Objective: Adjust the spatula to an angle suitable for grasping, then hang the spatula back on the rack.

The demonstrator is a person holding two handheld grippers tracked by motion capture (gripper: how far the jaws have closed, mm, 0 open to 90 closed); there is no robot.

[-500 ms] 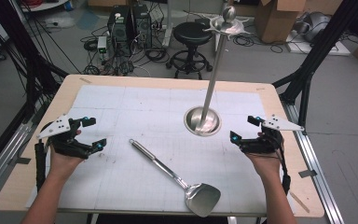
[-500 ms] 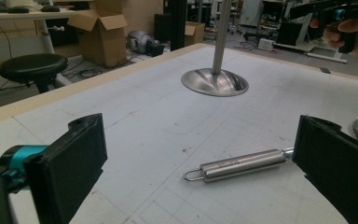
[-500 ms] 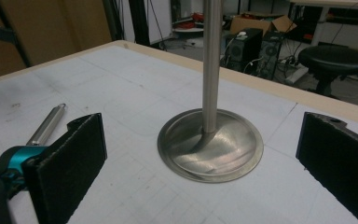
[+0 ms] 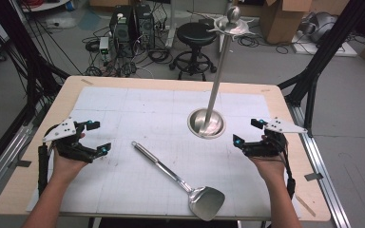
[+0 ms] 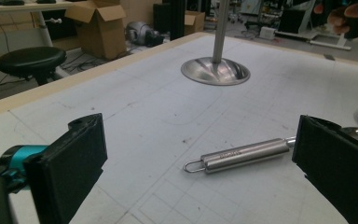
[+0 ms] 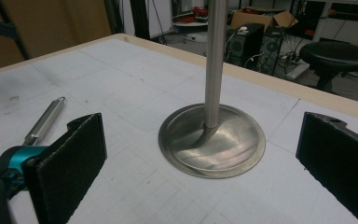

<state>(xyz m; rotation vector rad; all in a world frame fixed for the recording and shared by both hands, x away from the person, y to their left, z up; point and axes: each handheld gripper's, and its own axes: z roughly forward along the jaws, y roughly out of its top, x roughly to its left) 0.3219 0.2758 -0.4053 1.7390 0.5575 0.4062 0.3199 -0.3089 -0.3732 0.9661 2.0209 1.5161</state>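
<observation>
In the high view, one spatula lies on the white mat of the tabletop, handle toward the far left and flat blade near the front edge, and one steel stand rises from a round dished base right of centre to a top with short arms and a knob. Two grippers are held above the mat, one per hand: the left gripper near the left edge, the right gripper near the right, just beside the stand's base, both with jaws spread wide and holding nothing. Behind the tabletop stand one black stool, two dark computer towers and some boxes among cables. In the left gripper view, the two black jaws stand far apart over the mat; the spatula handle, a brushed steel tube with a wire loop at its end, lies between them, its far end hidden behind the right-hand jaw and only a sliver of blade showing at the frame's edge. The stand's post is cut off at the top, and a hand at the upper right is probably the person's other one. In the right gripper view, the jaws again gape wide, with the stand's base between them, the post cropped above, and the spatula's handle end at left, partly behind a jaw.
</observation>
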